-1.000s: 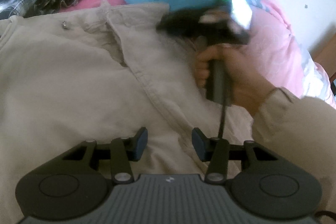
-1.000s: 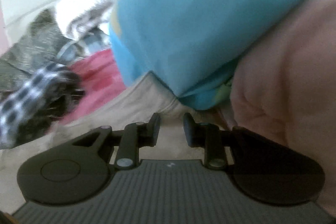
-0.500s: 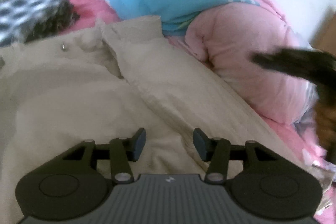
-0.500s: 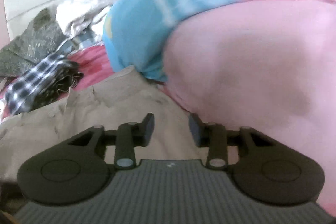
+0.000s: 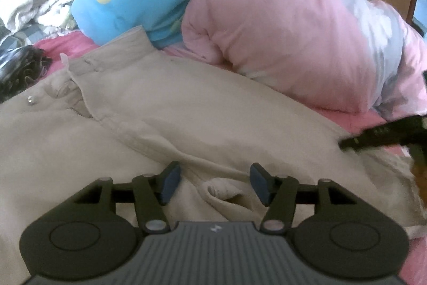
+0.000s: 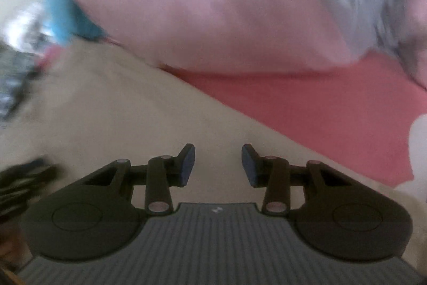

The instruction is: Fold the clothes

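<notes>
Left hand-held gripper (image 5: 213, 184) and right hand-held gripper (image 6: 217, 164), jaws apart, empty, above beige jacket (image 5: 186, 108)

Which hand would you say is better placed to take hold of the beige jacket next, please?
Probably left: the left tool is open, its jaws just widened, straddling a raised fold of the beige jacket. The right tool is open over flat cloth, its view blurred.
</notes>
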The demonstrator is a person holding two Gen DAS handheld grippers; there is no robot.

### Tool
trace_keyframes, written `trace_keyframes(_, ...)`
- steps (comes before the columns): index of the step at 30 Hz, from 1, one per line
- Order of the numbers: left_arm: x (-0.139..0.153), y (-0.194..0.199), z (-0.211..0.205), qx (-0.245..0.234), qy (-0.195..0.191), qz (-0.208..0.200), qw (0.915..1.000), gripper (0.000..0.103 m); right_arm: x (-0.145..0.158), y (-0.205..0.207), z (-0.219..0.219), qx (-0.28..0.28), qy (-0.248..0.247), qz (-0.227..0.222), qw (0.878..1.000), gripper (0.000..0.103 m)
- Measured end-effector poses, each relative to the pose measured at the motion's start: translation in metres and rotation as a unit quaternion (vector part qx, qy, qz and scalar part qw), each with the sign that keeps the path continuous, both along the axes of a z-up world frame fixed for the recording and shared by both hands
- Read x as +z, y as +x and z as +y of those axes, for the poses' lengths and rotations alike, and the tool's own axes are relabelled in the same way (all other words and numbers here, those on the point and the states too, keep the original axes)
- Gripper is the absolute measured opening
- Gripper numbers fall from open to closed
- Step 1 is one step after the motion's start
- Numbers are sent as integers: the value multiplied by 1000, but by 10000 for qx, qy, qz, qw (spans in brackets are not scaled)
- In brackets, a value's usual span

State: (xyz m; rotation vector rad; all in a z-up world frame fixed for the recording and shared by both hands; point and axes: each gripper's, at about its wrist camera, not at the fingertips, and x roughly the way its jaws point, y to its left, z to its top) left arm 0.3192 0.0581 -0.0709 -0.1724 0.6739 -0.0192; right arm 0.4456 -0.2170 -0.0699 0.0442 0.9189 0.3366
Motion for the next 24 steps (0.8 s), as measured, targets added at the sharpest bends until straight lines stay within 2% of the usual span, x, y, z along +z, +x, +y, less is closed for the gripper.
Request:
trace_keyframes(3, 0, 1, 0, -6, -18, 14, 10000, 59, -5, 24, -6, -315, -94, -306, 9990, 32)
trace_keyframes(5, 1, 1, 2, -11, -71, -4, 10000, 59, -2, 34, -19, -614, 105, -191, 9979, 28)
trace_keyframes(7, 4, 1, 5, -8, -173, -51, 9998, 58, 11, 29, -36, -991, 71, -237, 9948, 32)
trace_keyframes(9, 10, -2, 8, 4, -360, -172, 9992, 58, 30, 8, -61, -1166, 115, -453, 9921, 33)
trace_keyframes(11, 17, -6, 9, -36, -509, -341, 9981, 58, 49, -22, -97, -1432, 341, -619, 9872, 41)
trace_keyframes(12, 21, -8, 9, -100, -602, -398, 9973, 58, 58, -39, -116, -1584, 429, -675, 9841, 42)
trace_keyframes(15, 22, -10, 1, -496, -976, -366, 9933, 58, 76, -95, -167, -2060, 551, -818, 9736, 45)
trace_keyframes(16, 19, -10, -6, -685, -1028, -308, 9919, 58, 79, -112, -180, -2208, 588, -859, 9698, 49)
trace_keyframes(17, 15, -10, -15, -846, -983, -249, 9912, 58, 82, -130, -193, -2354, 626, -900, 9657, 55)
trace_keyframes(19, 4, -10, -33, -959, -668, -118, 9931, 58, 74, -156, -220, -2659, 687, -831, 9580, 59)
trace_keyframes(21, -5, -11, -46, -1011, -374, -29, 9942, 58, 58, -172, -245, -2950, 764, -666, 9501, 61)
trace_keyframes(24, -11, -11, -53, -1010, -120, -46, 9948, 58, 25, -182, -264, -3512, 998, -333, 9304, 62)
